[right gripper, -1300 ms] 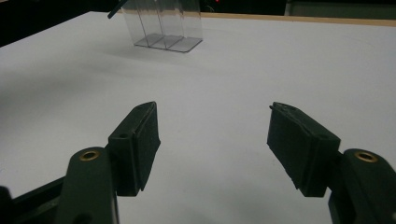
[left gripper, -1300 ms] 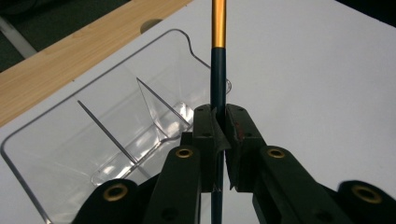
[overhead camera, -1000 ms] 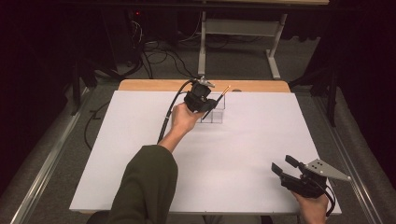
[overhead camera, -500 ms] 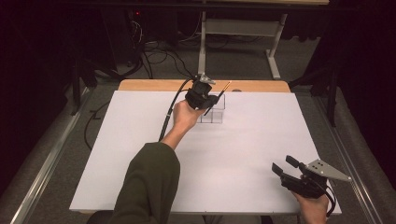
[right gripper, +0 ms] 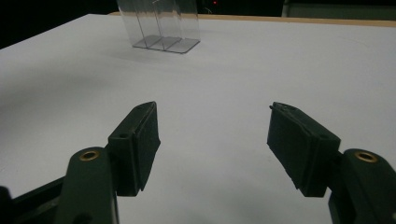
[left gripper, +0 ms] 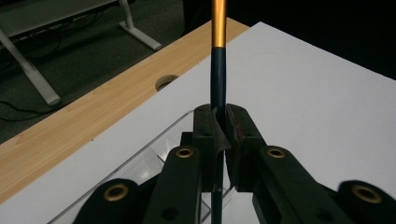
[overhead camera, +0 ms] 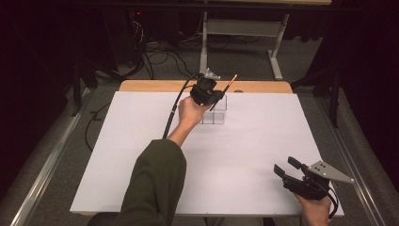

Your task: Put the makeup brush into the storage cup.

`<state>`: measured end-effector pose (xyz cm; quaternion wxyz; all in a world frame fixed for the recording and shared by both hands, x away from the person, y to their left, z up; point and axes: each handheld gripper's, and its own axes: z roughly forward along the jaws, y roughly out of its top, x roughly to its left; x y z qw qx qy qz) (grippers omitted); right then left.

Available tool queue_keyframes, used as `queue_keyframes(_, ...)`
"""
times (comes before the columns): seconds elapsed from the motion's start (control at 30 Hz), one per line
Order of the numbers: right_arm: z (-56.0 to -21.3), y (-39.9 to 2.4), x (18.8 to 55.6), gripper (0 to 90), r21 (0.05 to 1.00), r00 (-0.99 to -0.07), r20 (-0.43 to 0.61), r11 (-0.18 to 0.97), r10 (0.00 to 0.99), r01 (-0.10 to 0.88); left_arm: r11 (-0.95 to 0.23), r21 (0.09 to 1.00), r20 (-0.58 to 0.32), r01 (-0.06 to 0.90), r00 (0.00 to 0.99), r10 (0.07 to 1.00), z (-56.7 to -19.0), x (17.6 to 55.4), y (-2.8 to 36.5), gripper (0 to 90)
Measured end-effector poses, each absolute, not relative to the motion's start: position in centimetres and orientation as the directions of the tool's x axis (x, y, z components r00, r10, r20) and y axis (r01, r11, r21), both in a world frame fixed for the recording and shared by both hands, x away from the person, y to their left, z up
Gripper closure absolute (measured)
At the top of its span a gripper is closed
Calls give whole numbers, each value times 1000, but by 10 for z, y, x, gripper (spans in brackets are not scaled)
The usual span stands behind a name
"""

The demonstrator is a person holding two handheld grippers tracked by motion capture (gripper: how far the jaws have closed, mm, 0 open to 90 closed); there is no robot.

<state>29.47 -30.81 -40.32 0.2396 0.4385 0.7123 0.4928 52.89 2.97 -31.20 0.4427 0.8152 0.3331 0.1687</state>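
Observation:
A thin pen (left gripper: 218,70) with a dark blue shaft and an orange-gold upper end is clamped between the pads of my left gripper (left gripper: 220,116). In the high view, the left gripper (overhead camera: 214,96) hovers over a clear plastic box (overhead camera: 219,115) with compartments at the far middle of the white table, and the pen (overhead camera: 230,82) slants up and to the right. The box's rim (left gripper: 154,149) shows just under the jaws. My right gripper (overhead camera: 287,167) rests near the front right corner, open with nothing between its pads (right gripper: 215,140). The box (right gripper: 161,23) stands far ahead of it.
The white sheet (overhead camera: 244,150) covers the table, and a strip of wooden tabletop (overhead camera: 155,86) with a round cable hole (left gripper: 163,82) runs along the far edge. Beyond it are desk legs and cables on the floor.
The left gripper with the pen has shifted slightly up and away over the clear box. The right gripper has stayed put.

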Motion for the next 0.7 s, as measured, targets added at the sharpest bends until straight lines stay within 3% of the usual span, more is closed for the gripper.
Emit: queue_keyframes(0.7,-404,-308,295,357,911,-504,97,128,859,393,-346,848,-26,402,684,729,-321,544,35,835)
